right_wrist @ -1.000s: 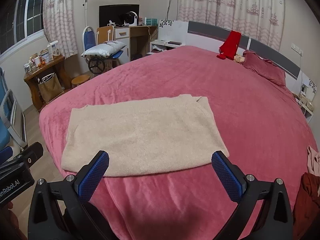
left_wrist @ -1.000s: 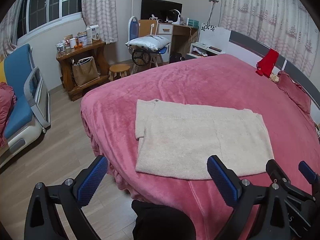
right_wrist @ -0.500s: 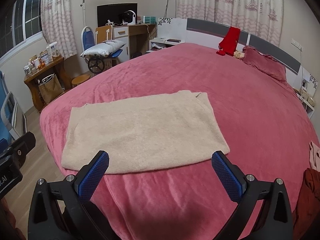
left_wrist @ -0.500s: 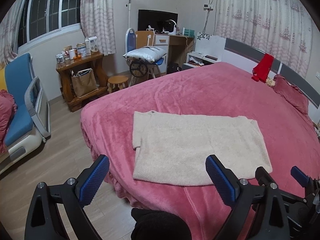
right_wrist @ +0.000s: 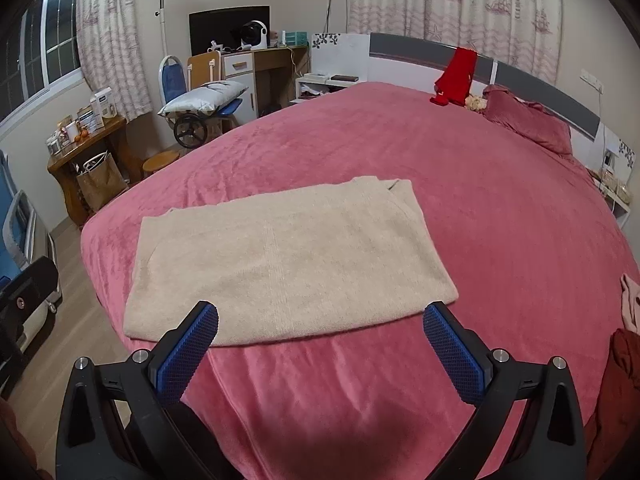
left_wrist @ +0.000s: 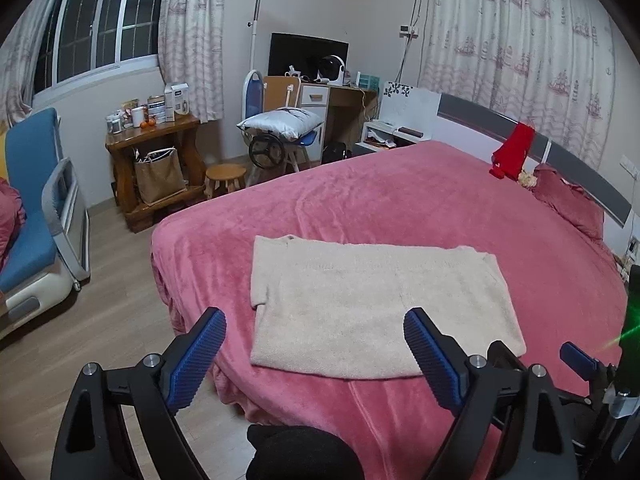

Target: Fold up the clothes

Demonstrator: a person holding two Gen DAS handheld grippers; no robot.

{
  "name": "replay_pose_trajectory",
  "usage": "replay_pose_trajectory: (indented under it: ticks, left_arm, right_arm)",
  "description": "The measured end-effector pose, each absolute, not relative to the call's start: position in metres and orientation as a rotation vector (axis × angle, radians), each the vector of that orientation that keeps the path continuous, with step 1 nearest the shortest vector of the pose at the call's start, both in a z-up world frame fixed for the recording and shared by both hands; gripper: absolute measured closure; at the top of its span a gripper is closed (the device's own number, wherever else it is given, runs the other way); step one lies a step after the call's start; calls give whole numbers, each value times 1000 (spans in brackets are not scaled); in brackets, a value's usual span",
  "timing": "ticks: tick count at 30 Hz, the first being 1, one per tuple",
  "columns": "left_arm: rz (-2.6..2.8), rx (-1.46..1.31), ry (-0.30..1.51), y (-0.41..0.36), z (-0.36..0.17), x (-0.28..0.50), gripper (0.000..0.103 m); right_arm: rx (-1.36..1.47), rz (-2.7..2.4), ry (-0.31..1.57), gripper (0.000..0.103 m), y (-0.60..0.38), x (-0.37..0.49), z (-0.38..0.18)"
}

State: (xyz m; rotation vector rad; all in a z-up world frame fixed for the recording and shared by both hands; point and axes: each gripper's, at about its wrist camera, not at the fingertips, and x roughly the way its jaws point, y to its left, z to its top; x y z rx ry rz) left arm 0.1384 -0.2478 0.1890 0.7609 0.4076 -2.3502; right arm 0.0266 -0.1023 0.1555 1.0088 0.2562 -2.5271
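A cream knitted sweater lies folded flat near the front corner of the pink bed. My left gripper hovers off the bed's near edge, short of the sweater; its jaws are wide apart and closing slightly, with nothing between them. My right gripper hangs just before the sweater's near edge, open and empty. The right gripper's blue pads show at the lower right of the left wrist view.
A blue chair stands on the wooden floor at the left. Behind are a wooden side table with a bag, a stool and a desk. More clothes lie at the bed's right edge. A red garment hangs on the headboard.
The left gripper drew back and tilted up, so the sweater sits farther from it, and its jaws narrowed a little. The right gripper barely moved.
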Motion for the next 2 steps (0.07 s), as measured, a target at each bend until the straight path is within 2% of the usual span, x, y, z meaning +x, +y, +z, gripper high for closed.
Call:
replay_pose_trajectory:
  ticks: [2]
  left_arm:
    - [-2353, 754, 386, -245, 189, 137, 11]
  right_arm:
    - [1010, -2526, 257, 0, -103, 28, 155]
